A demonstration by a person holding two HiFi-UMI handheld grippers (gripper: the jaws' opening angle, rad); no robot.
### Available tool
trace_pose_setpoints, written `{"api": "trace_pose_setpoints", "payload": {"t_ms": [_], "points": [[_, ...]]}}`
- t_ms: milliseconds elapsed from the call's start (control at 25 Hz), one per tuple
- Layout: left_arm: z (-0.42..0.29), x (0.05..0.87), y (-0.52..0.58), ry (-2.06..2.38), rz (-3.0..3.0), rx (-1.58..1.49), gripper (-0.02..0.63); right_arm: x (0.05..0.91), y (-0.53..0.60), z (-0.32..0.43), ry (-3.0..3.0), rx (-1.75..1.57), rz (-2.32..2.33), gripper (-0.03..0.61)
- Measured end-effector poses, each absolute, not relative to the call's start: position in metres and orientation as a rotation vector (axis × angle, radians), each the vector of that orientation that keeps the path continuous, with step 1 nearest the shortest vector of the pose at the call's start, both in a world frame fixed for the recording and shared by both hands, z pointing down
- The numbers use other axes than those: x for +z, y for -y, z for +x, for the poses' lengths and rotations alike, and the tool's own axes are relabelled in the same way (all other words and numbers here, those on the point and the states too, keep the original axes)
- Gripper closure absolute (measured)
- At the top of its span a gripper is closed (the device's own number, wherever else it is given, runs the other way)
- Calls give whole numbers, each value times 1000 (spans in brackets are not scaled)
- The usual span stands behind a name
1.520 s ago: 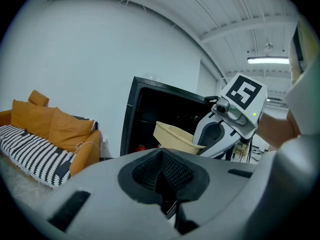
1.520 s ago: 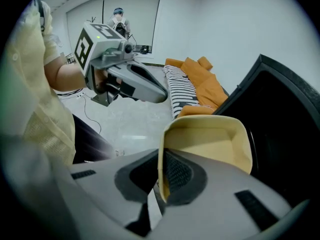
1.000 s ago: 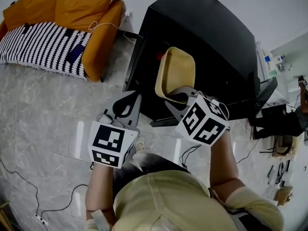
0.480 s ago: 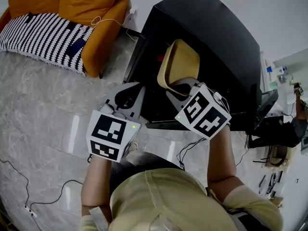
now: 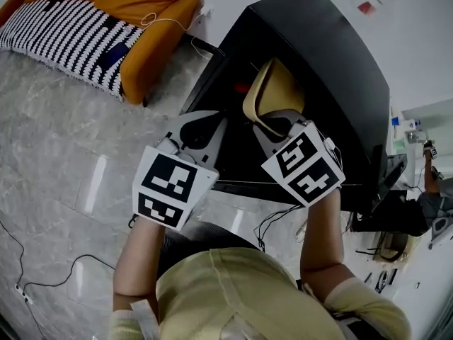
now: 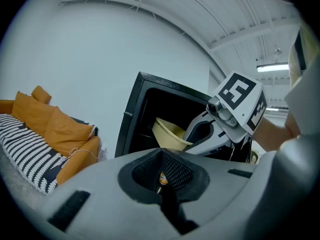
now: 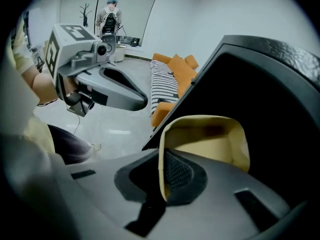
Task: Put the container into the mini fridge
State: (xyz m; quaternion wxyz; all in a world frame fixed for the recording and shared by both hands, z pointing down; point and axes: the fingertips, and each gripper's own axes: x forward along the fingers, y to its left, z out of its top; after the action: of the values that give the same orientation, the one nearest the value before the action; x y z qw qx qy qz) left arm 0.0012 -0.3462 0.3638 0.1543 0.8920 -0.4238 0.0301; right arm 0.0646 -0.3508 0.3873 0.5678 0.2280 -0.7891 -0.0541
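Right gripper (image 7: 161,183): jaws clamped on side wall of pale yellow plastic container (image 7: 212,145).
Container position: just ahead of right gripper, tipped on edge, long axis pointing into open front of black mini fridge (image 5: 333,59); at opening's front edge, seemingly not yet resting inside.
Left gripper (image 6: 162,180): jaws together, empty, beside the container, near opening's left edge.
Nearer hand: right.
Count: one container, one fridge, two grippers.

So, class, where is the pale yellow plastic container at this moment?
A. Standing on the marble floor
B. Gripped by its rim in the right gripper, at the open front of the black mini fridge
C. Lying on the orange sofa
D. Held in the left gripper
B: the right gripper view shows the right gripper with its jaws closed on the rim of the pale yellow plastic container, at the open front of the black mini fridge.
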Motion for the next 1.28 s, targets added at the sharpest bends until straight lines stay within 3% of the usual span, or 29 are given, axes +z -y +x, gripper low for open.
{"api": "trace_pose_setpoints", "payload": {"t_ms": [1280], "points": [[2,374,380,1180,2501,-64,591,390,416,65,1827,-113,714,548]]}}
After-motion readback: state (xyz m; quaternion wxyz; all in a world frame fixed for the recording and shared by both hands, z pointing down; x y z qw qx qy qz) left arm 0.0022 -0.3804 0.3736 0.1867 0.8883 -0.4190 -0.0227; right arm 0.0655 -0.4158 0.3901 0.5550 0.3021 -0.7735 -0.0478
